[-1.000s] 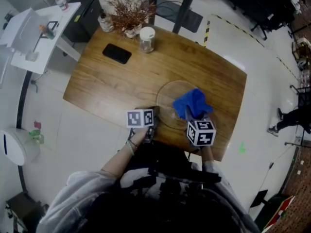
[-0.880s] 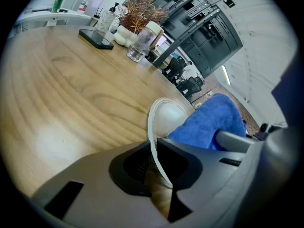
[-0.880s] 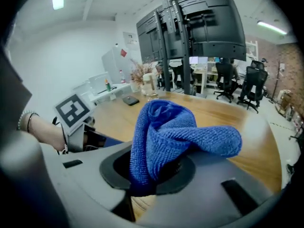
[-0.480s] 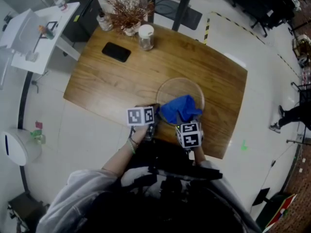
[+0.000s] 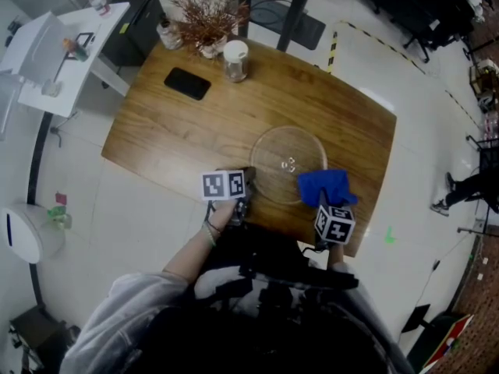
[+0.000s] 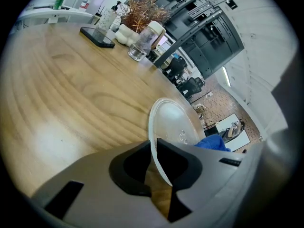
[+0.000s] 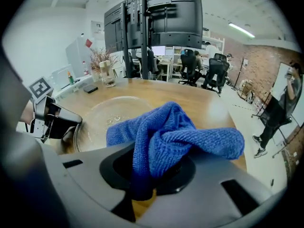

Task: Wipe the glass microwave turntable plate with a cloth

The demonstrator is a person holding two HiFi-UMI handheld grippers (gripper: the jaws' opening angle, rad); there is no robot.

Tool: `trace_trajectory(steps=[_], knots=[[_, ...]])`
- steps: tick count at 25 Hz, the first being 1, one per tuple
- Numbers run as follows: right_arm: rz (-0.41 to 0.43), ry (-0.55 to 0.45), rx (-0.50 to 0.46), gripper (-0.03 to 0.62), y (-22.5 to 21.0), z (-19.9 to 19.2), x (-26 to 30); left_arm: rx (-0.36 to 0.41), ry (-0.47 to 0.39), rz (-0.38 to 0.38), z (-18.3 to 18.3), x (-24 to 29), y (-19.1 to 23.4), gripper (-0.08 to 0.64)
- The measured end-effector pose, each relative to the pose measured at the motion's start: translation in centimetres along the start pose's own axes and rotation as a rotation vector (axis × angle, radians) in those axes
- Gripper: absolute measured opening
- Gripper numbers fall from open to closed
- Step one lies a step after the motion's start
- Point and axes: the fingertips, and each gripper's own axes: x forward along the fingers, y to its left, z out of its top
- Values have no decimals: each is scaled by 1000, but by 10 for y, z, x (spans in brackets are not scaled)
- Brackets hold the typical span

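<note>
On the wooden table (image 5: 187, 123) in the head view, the clear glass turntable plate (image 5: 284, 162) lies flat near the near edge, right of centre; being round, it has no long axis, and its rimmed face is up. At its near left rim sits the left gripper (image 5: 246, 184), marker cube on top, pointing right toward the plate. The right gripper (image 5: 322, 202) is at the plate's near right and points away from the person, with the blue cloth (image 5: 326, 184) bunched at its tip; the bunch runs left to right and overlaps the plate's near right rim, though whether it touches the glass cannot be told. A black phone (image 5: 187, 85), a lidded jar (image 5: 235, 61) and a dried plant (image 5: 207, 20) stand well apart at the far left of the table. From the left gripper view, the 2 jaws of the left gripper (image 6: 153, 161) are closed on the plate's (image 6: 173, 122) thin rim, which passes between them, and the cloth (image 6: 213, 142) shows beyond the plate's right side. From the right gripper view, the right gripper's (image 7: 148, 172) jaws pinch a fold of the cloth (image 7: 171, 134), the rest heaped above them and spilling right; the plate (image 7: 107, 114) lies ahead to the left, with the left gripper (image 7: 53, 120) at its left rim.
</note>
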Motion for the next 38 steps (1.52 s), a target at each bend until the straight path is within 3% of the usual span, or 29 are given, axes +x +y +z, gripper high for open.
trace_trajectory(steps=[4, 9, 13, 15, 18, 20, 32, 38], knots=[[27, -34, 6, 78, 17, 14, -9, -11, 1, -3, 1, 1, 1, 44], [207, -117, 15, 78, 79, 43, -25, -17, 2, -4, 0, 0, 1, 44], [356, -98, -55, 78, 135, 40, -27, -16, 3, -10, 1, 2, -1, 44], [376, -60, -128, 78, 153, 26, -20, -10, -1, -2, 2, 1, 0, 44], [332, -30, -218, 78, 153, 8, -13, -7, -2, 4, 1, 0, 2, 43], [301, -12, -206, 78, 140, 3, -12, -13, 3, -5, 1, 1, 1, 43], [83, 20, 60, 78, 47, -20, -17, -32, 24, -38, 1, 0, 2, 43], [46, -45, 194, 78, 45, -19, -30, -39, 28, -42, 0, -1, 4, 43]])
